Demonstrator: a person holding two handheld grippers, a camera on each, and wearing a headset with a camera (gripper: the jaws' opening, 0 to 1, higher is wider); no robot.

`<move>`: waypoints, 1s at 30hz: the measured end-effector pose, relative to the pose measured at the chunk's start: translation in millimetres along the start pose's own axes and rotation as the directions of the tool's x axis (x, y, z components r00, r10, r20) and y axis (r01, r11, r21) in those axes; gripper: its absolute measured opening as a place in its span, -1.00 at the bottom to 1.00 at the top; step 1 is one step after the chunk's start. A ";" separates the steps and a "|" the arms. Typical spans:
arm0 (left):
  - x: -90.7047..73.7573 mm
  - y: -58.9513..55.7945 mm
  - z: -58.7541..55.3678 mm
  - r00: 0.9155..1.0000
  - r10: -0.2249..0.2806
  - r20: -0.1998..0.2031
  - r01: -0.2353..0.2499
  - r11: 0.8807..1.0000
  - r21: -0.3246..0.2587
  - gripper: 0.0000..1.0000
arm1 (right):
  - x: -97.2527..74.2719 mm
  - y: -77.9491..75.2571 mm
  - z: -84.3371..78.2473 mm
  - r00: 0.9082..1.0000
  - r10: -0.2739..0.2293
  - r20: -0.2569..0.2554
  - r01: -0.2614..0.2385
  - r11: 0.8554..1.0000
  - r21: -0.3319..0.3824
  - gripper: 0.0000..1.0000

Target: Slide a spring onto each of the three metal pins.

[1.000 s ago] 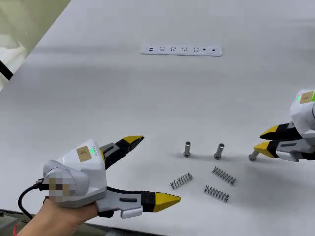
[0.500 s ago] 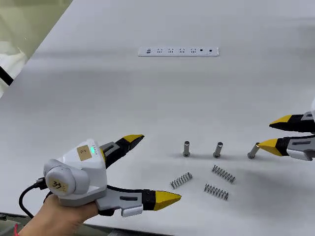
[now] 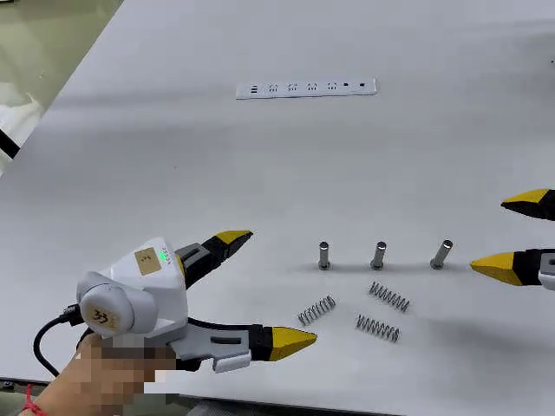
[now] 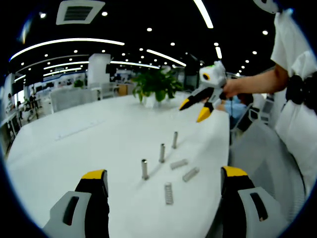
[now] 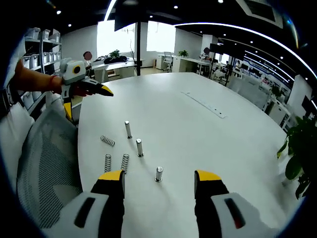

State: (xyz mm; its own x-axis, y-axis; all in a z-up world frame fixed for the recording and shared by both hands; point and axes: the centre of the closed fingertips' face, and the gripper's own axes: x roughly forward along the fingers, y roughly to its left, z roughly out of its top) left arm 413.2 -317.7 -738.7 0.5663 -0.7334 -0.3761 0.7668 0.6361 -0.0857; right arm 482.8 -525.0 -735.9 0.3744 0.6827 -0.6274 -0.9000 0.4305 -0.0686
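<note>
A broad white desk (image 3: 260,156) runs away ahead of the jaws, with a long white power strip (image 3: 305,88) flat on it well beyond them and pale olive floor (image 3: 43,35) past its far left edge. In the left gripper view, a bushy green plant (image 4: 157,84) stands far ahead of the jaws under a dark ceiling (image 4: 148,15) crossed by curved white light strips (image 4: 64,44). In the right gripper view, a grey mesh chair (image 5: 44,148) sits left of the jaws, and bright windows (image 5: 161,37) glow far ahead.
</note>
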 end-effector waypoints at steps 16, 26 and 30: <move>7.3 0.1 -15.1 0.994 -0.013 -0.109 0.020 0.997 0.068 0.79 | -16.0 15.8 -16.8 0.993 0.076 0.088 -0.073 0.997 -0.037 0.63; 15.9 4.1 -33.2 0.971 -0.007 -0.241 0.033 0.994 0.105 0.44 | -28.0 19.8 -33.2 0.986 0.116 0.123 -0.112 0.993 -0.040 0.73; 18.8 6.3 -43.0 0.953 0.002 -0.304 0.034 0.993 0.110 0.32 | -29.5 23.2 -36.4 0.986 0.117 0.122 -0.114 0.993 -0.031 0.74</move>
State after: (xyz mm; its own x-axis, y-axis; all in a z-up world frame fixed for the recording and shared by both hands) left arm 415.7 -317.2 -786.0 0.4489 -0.6248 -0.6389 0.8139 0.5809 0.0037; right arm 442.8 -556.6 -747.2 0.2913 0.7952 -0.5317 -0.9432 0.3315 -0.0210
